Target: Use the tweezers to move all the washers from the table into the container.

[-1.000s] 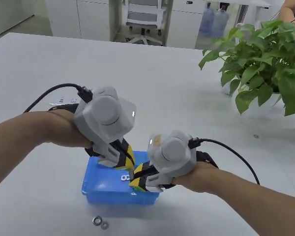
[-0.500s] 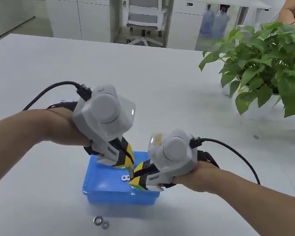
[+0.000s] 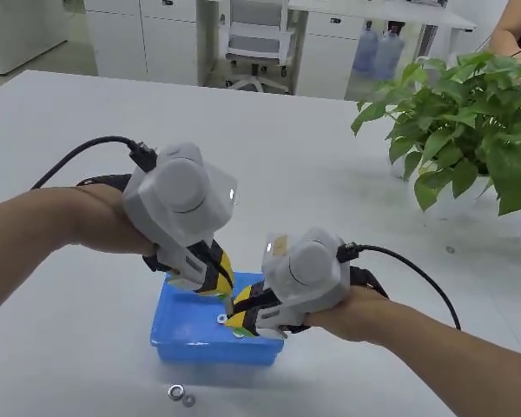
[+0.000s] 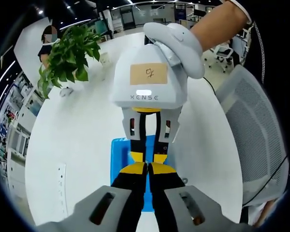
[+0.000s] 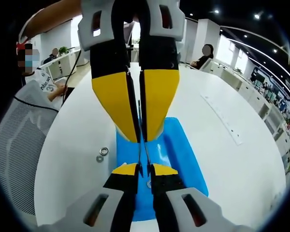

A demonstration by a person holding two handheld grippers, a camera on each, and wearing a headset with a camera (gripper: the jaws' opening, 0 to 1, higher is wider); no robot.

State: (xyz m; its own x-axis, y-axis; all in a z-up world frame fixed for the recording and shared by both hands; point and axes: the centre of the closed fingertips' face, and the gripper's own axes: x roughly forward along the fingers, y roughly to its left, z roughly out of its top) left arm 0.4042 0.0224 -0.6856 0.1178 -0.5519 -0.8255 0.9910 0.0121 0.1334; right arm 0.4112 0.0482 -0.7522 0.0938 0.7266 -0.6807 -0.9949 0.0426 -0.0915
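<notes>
A blue container (image 3: 181,337) sits on the white table, and both grippers hover over it tip to tip. My left gripper (image 3: 215,283) comes in from the upper left, my right gripper (image 3: 240,318) from the right. Thin metal tweezers (image 5: 139,118) run between the left gripper's (image 5: 140,136) yellow jaws down into my right gripper's (image 5: 144,169) jaws; both look shut on them. A washer (image 3: 221,319) lies inside the container (image 5: 183,154). Two washers (image 3: 181,396) rest on the table in front of it, also seen beside the container as washers (image 5: 102,154). My left gripper (image 4: 148,167) faces the right gripper (image 4: 148,155).
A potted green plant (image 3: 469,113) stands at the back right of the table. Black cables (image 3: 78,156) trail from both grippers. A ruler-like strip (image 5: 222,118) lies on the table beyond the container. Office chairs and cabinets stand behind the table.
The head camera has tilted slightly, shifting the scene. Both grippers stay tip to tip above the container, almost unmoved.
</notes>
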